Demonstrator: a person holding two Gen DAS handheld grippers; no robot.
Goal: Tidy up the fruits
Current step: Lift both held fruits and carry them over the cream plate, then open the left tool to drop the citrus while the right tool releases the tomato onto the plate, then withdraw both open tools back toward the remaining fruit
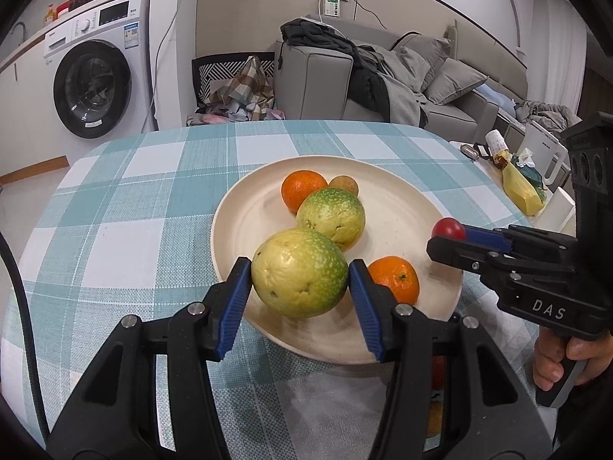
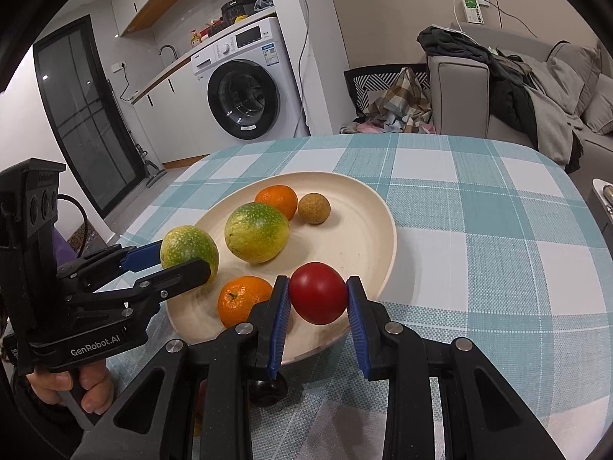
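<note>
A cream plate [image 1: 245, 226] [image 2: 364, 237] lies on the checked tablecloth. My left gripper [image 1: 300, 281] [image 2: 184, 258] is shut on a yellow-green citrus fruit [image 1: 302, 272] [image 2: 187, 247] and holds it over the plate's near edge. My right gripper [image 2: 318, 299] [image 1: 446, 239] is shut on a red fruit [image 2: 318, 297] [image 1: 448, 228] over the plate's right rim. On the plate lie a second green citrus [image 1: 331, 216] [image 2: 256, 232], two oranges [image 1: 302, 188] [image 1: 394, 278] [image 2: 277, 199] [image 2: 243, 299] and a small brown fruit [image 1: 345, 186] [image 2: 314, 209].
A table with a teal and white checked cloth [image 1: 134, 199] [image 2: 479, 230]. A yellow bag [image 1: 521, 188] and a white jug [image 1: 544, 145] stand on a side surface at the right. A washing machine [image 1: 95, 73], a laundry basket [image 1: 233, 76] and a sofa [image 1: 421, 88] stand beyond the table.
</note>
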